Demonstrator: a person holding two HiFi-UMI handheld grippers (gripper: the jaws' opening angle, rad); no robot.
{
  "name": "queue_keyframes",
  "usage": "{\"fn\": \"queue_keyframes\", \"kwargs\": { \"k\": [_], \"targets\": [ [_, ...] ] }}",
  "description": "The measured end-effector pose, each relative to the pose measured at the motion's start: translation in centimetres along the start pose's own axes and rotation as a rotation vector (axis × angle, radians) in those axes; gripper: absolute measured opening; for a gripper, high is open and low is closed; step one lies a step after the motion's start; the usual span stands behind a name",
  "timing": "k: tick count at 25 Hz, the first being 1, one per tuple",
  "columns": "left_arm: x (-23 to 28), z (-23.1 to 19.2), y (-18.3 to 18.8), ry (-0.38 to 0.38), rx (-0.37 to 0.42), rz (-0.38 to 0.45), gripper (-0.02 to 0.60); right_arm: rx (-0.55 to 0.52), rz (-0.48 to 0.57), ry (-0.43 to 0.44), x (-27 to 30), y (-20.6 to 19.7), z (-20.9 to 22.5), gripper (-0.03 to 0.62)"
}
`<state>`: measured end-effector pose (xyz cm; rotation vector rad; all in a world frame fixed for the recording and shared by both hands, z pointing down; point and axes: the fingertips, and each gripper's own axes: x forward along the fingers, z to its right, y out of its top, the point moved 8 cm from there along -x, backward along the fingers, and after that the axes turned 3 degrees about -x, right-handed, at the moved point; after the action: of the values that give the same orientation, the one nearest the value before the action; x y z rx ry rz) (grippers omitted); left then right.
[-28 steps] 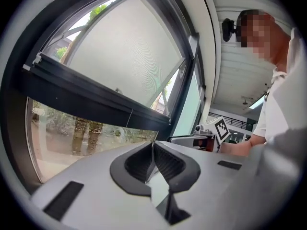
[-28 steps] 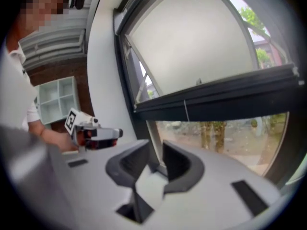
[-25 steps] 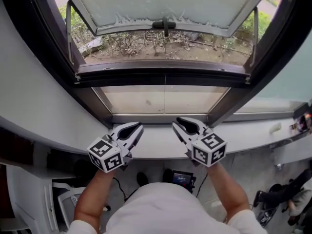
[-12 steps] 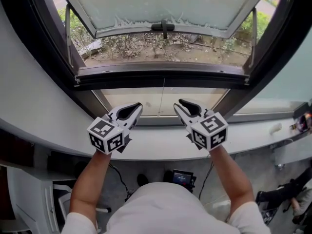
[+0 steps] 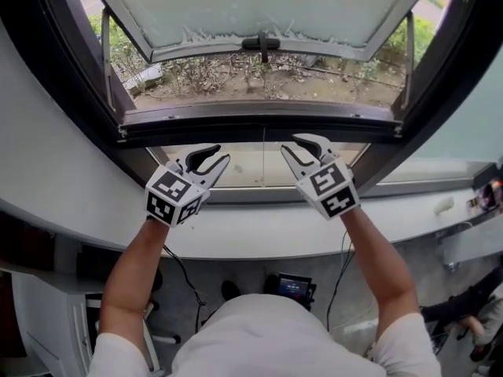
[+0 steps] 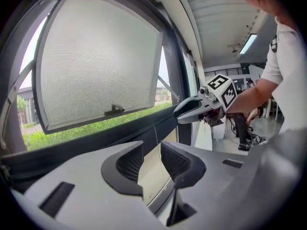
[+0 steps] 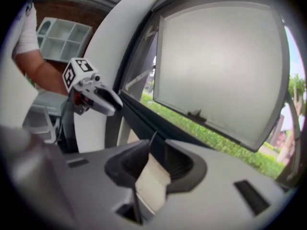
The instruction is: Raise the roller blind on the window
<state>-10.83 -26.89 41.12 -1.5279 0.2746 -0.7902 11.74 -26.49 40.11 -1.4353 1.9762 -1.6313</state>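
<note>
No blind fabric is plainly visible. A thin cord (image 5: 263,157) hangs down the middle of the pale lower pane (image 5: 236,163), also seen as the cord (image 6: 154,137) in the left gripper view. My left gripper (image 5: 219,153) is held up before that pane, left of the cord. Its jaws have just been opening and stand open with nothing between them (image 6: 152,153). My right gripper (image 5: 289,144) is level with it, right of the cord, open and empty (image 7: 156,158). Each gripper shows in the other's view: the right gripper (image 6: 184,113), the left gripper (image 7: 111,107).
The dark window frame (image 5: 259,124) crosses just above the grippers. An outward-tilted sash with a black handle (image 5: 263,42) opens over shrubs. A white sill (image 5: 259,238) runs below my hands. A small screen (image 5: 295,287) sits on the floor, and a person (image 5: 464,328) is at lower right.
Both grippers rose from over the sill to in front of the lower pane and rolled their marker cubes inward. The left jaws went from shut to open.
</note>
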Motion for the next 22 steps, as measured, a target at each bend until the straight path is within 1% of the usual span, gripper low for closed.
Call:
{"fn": "queue_keyframes", "kwargs": {
  "k": [2,3,7,11,14,17,19,22],
  "targets": [
    [0.4,-0.4,0.4,0.007,0.078,-0.037,0.14,-0.072,-0.036,-0.024,0.6,-0.2,0.5,0.099],
    [0.7,-0.6,0.6,0.013,0.12,-0.058,0.147,-0.111,-0.054,-0.035,0.8,-0.2,0.8,0.1],
    [1.8,-1.7,0.9,0.049,0.277,-0.158,0.159,-0.268,-0.125,-0.064,1.9,-0.4,2.0,0.112],
    [3.0,-2.0,0.8,0.085,0.407,-0.237,0.172,-0.389,-0.192,-0.064,2.8,-0.6,2.5,0.13],
    [3.8,-2.3,0.8,0.1,0.468,-0.298,0.172,-0.469,-0.238,-0.065,3.3,-1.0,2.8,0.135],
    [4.4,-2.4,0.9,0.104,0.495,-0.349,0.172,-0.579,-0.282,-0.073,3.7,-1.4,2.5,0.142],
    [4.5,-2.4,1.0,0.112,0.528,-0.375,0.172,-0.642,-0.298,-0.081,4.0,-1.6,2.3,0.15],
    [4.8,-2.0,1.0,0.143,0.628,-0.415,0.172,-0.71,-0.322,-0.099,4.2,-1.8,2.1,0.15]
  ]
}}
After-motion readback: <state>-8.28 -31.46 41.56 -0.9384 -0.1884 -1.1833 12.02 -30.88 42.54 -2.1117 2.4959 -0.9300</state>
